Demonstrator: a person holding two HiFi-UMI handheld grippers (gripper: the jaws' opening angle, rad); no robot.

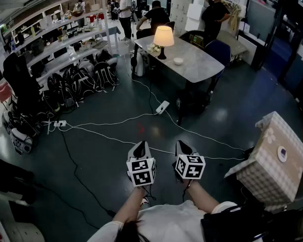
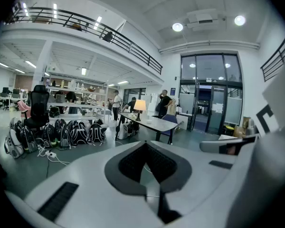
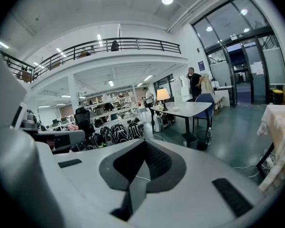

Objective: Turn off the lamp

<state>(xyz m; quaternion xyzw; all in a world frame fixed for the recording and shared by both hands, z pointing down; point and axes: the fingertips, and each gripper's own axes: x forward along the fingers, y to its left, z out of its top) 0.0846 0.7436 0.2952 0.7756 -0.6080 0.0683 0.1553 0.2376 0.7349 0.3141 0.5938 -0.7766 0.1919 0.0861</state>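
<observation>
A lit lamp (image 1: 163, 36) with a cream shade and dark base stands on the far end of a grey table (image 1: 197, 64) across the room. It also shows small and far off as the lamp (image 2: 139, 106) in the left gripper view and the lamp (image 3: 163, 95) in the right gripper view. My left gripper (image 1: 140, 147) and right gripper (image 1: 184, 146) are held side by side low in the head view, well short of the table. Both point toward the lamp. The left gripper (image 2: 145, 144) and the right gripper (image 3: 143, 142) are each shut with nothing between the jaws.
White cables and a power strip (image 1: 162, 107) lie on the dark floor between me and the table. Backpacks (image 1: 86, 77) line the left side. A small table with checked cloth (image 1: 272, 158) stands at right. People (image 1: 212, 15) stand beyond the lamp table, beside a blue chair (image 1: 218, 51).
</observation>
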